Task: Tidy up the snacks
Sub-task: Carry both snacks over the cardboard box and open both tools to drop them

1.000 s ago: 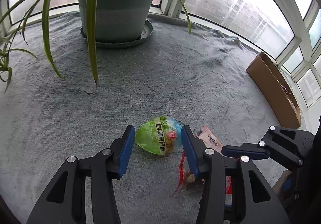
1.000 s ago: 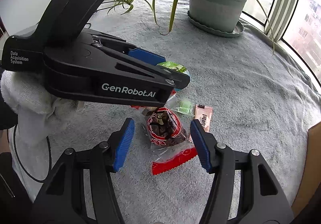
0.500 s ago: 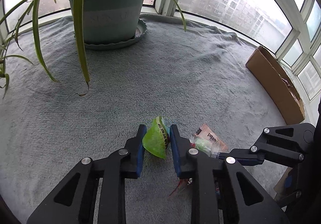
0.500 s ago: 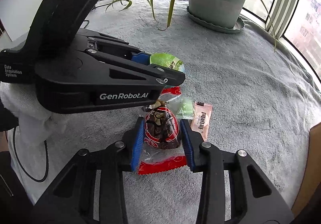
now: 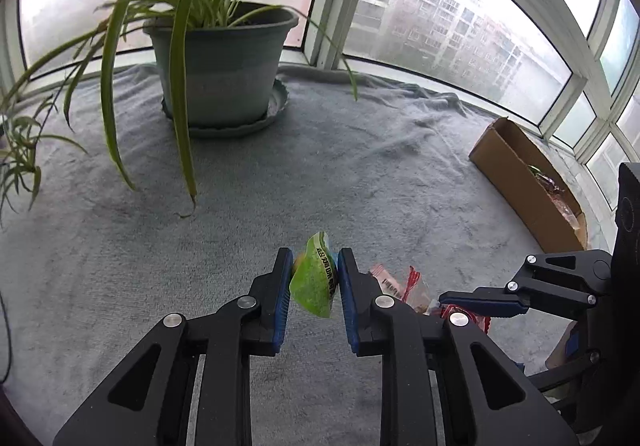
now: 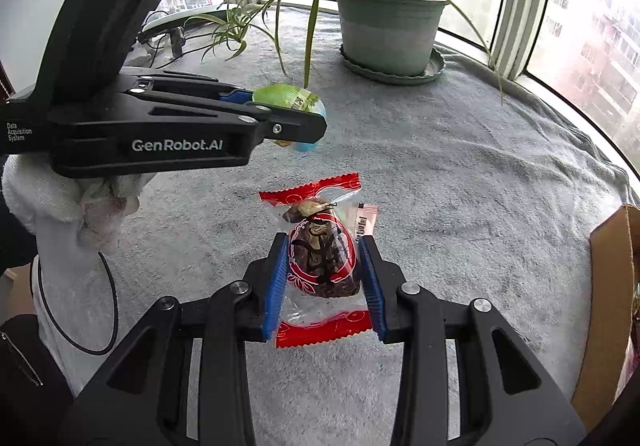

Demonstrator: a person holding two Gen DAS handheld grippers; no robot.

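Snacks gripped in both tools: green egg-shaped snack packet pinched between the pads of the left gripper, red-and-clear wrapped snack clamped at its thick middle in the right gripper, jaws just closed on each. Both already clear of the grey blanket. Best to keep the squeeze steady, lift straight, then carry toward the cardboard box off to the right of both tools. Pink sachet just beyond the right fingertips, left lying. Advisable not to let the two tools knock together.
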